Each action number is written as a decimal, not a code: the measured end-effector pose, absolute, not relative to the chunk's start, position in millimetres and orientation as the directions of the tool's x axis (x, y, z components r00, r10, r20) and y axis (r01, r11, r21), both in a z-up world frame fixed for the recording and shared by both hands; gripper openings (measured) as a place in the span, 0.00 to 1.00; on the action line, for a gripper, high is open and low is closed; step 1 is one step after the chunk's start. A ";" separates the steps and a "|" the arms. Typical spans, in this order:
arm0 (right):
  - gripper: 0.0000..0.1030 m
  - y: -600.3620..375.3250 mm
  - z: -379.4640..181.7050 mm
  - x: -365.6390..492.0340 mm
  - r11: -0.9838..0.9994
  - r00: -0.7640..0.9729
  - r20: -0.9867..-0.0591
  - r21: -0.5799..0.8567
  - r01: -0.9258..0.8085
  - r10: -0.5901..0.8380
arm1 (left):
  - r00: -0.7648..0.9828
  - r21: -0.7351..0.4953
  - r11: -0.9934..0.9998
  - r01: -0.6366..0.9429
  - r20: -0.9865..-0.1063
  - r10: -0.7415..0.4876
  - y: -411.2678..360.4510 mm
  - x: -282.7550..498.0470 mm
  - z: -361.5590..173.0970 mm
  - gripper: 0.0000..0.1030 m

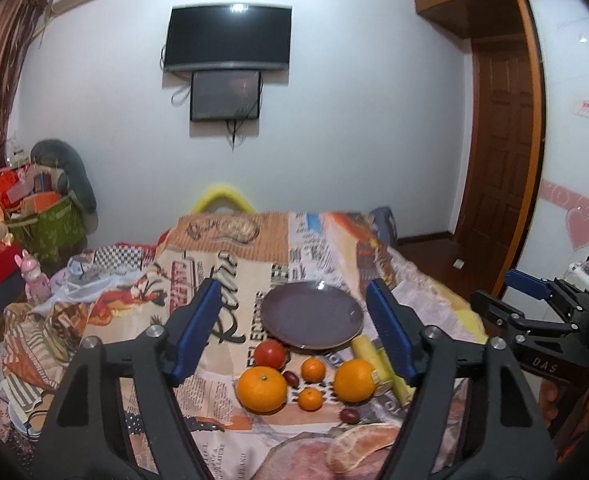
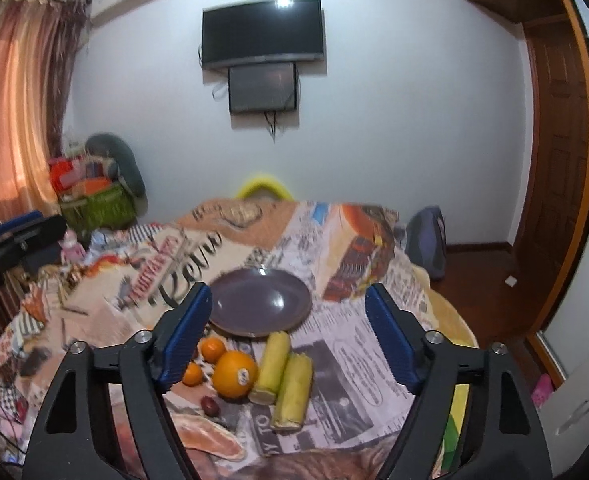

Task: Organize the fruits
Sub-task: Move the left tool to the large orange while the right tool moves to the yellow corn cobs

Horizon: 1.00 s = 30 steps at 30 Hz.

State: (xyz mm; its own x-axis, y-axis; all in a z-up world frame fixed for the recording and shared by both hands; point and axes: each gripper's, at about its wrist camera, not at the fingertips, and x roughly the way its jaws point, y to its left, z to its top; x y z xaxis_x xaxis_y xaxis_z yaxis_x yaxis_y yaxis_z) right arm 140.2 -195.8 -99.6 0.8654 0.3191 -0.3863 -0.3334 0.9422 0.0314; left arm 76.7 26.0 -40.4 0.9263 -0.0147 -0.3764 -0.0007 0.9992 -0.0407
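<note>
Legibly, "DAS" on right gripper (image 1: 490, 300) body; "Retro" on tablecloth (image 2: 346, 344); both grippers' fingers spread, left gripper (image 1: 294, 328) empty.

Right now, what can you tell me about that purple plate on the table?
The plate is round, shallow and dull purple-grey, with a thin paler rim and a glossy surface that reflects a spot of light near its far edge; it looks ceramic. It lies flat and empty on the newspaper-print cloth, just beyond the fruit. The tomato sits at its near-left edge and a yellow-green stalk at its near-right edge; whether either touches the rim cannot be told. Neither tool touches it.
</note>
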 end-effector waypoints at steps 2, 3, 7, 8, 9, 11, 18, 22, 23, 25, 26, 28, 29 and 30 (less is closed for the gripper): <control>0.72 -197.0 -108.9 151.6 0.947 0.851 -0.428 0.033 -0.320 0.303 | 0.908 -0.041 0.999 -0.009 -0.419 -0.009 32.9 92.0 -49.1 0.65; 0.70 -197.6 -114.3 159.0 0.948 0.841 -0.451 0.035 -0.317 0.298 | 0.896 -0.042 0.999 -0.013 -0.445 -0.007 37.3 101.6 -55.2 0.64; 0.66 -197.2 -130.2 177.6 0.947 0.803 -0.523 0.021 -0.321 0.284 | 0.860 -0.058 0.998 -0.018 -0.511 -0.014 48.7 126.7 -76.1 0.63; 0.65 -197.0 -134.6 181.5 0.946 0.794 -0.538 0.020 -0.325 0.284 | 0.850 -0.060 0.998 -0.018 -0.527 -0.016 50.8 132.3 -82.6 0.63; 0.64 -196.7 -139.4 185.2 0.944 0.781 -0.555 0.023 -0.329 0.286 | 0.839 -0.058 0.998 -0.019 -0.543 -0.016 51.4 137.7 -89.2 0.63; 0.64 -197.4 -151.4 195.4 0.943 0.752 -0.595 0.035 -0.330 0.285 | 0.817 -0.057 0.998 -0.016 -0.577 -0.020 52.6 147.9 -101.7 0.63; 0.64 -190.5 -191.2 224.2 0.936 0.644 -0.707 0.070 -0.344 0.290 | 0.731 -0.068 0.998 -0.010 -0.682 -0.039 56.8 174.2 -147.2 0.63; 0.64 -189.8 -205.6 232.3 0.934 0.597 -0.741 0.112 -0.340 0.306 | 0.684 -0.086 0.996 -0.008 -0.727 -0.057 57.6 185.4 -170.1 0.63; 0.64 -188.6 -208.3 234.0 0.933 0.590 -0.745 0.121 -0.340 0.312 | 0.675 -0.089 0.996 -0.008 -0.736 -0.060 57.6 187.3 -174.1 0.63; 0.64 -187.3 -213.4 236.6 0.933 0.578 -0.756 0.123 -0.338 0.309 | 0.648 -0.099 0.995 -0.008 -0.758 -0.070 58.6 191.6 -185.3 0.63; 0.64 -187.6 -216.1 237.3 0.933 0.570 -0.762 0.124 -0.336 0.307 | 0.636 -0.103 0.995 -0.007 -0.768 -0.075 59.0 192.7 -190.1 0.63; 0.64 -188.9 -220.1 239.4 0.934 0.561 -0.770 0.127 -0.333 0.305 | 0.615 -0.106 0.994 -0.006 -0.784 -0.080 59.2 194.9 -198.7 0.63; 0.64 -189.1 -220.9 240.6 0.935 0.557 -0.773 0.128 -0.332 0.304 | 0.604 -0.109 0.994 -0.004 -0.793 -0.085 59.1 195.9 -203.4 0.63; 0.64 -188.9 -222.1 240.9 0.935 0.555 -0.775 0.128 -0.332 0.303 | 0.599 -0.104 0.995 -0.005 -0.797 -0.080 58.9 196.1 -206.3 0.65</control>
State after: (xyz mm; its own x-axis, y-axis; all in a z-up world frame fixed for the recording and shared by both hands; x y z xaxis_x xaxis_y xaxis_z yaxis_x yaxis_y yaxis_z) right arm 240.9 -188.9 -222.1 0.5546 0.3026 -0.7752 -0.3318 0.9347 0.1276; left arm 196.1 58.9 -206.3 0.5991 -0.0798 -0.7967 -0.0054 0.9946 -0.1037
